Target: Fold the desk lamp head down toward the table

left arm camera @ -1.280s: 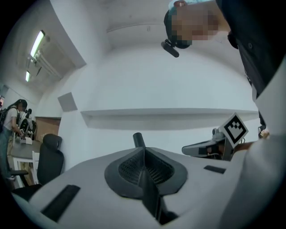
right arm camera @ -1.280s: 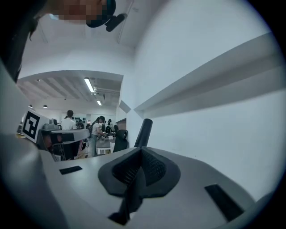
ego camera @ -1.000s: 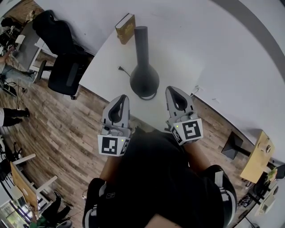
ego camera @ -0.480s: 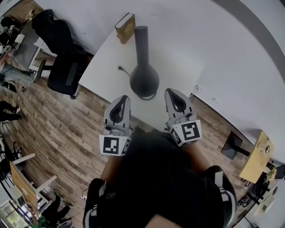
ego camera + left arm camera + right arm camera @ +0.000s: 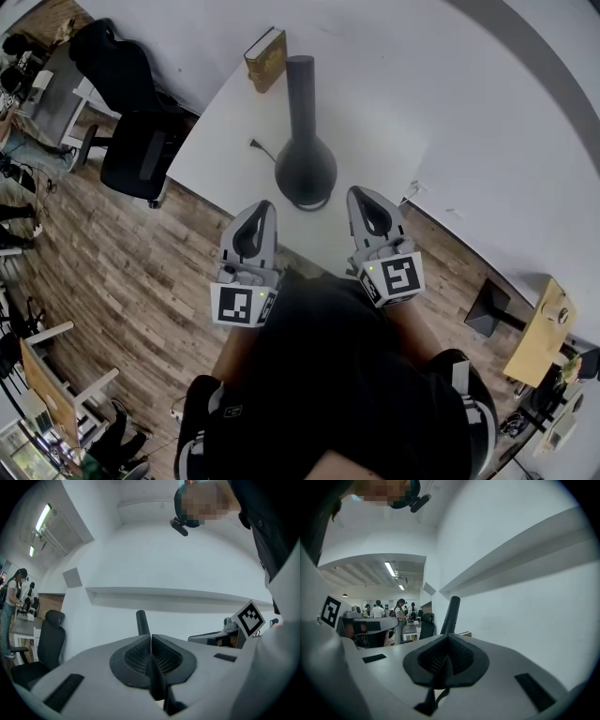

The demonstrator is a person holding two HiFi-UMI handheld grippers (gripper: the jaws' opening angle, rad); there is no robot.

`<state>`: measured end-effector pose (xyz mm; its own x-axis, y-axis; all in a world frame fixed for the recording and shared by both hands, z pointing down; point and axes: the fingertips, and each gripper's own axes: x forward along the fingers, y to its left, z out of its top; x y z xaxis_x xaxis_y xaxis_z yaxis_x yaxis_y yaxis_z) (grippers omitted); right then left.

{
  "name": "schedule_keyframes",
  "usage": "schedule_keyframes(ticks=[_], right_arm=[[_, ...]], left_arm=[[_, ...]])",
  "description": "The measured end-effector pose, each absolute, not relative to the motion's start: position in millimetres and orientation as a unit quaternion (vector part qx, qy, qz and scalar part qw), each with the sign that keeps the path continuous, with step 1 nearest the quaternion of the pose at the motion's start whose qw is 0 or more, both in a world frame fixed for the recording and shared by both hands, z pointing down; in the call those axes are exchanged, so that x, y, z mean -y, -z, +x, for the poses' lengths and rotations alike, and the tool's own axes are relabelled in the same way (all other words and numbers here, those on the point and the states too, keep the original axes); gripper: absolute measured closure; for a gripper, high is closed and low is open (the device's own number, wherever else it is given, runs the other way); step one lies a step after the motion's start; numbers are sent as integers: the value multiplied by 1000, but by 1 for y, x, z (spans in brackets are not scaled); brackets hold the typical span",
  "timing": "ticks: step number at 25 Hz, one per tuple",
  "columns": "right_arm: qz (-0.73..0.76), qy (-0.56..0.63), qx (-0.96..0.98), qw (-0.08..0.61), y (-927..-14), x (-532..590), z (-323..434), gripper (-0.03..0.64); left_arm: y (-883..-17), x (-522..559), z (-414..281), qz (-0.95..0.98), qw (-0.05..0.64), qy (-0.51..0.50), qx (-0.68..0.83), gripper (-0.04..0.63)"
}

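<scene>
Lamp (image 5: 305, 169) stands upright on the worktop (image 5: 394, 112), at 1 o'clock from the left gripper (image 5: 260, 208) and 11 o'clock from the right gripper (image 5: 366, 193), roughly equally near; both jaws are closed and empty.

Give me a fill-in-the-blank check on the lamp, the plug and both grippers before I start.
1. The lamp stands ____ on the table, its head not yet folded down.
2. The left gripper and the right gripper are both ____ and hold nothing.
3. In the head view, the plug lies on the table to the lamp's ____.
Missing words: upright; shut; left.
</scene>
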<state>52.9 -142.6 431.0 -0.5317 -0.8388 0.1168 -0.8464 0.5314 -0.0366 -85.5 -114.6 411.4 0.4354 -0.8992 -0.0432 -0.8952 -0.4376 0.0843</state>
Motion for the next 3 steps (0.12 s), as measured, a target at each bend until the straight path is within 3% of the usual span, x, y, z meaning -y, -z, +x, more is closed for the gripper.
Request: schedule_keyframes(ticks=[3], right_arm=[[483,-42,874,42,-431,143,54,604]], left_arm=[[-411,115,-85,847,26,42,529,561]])
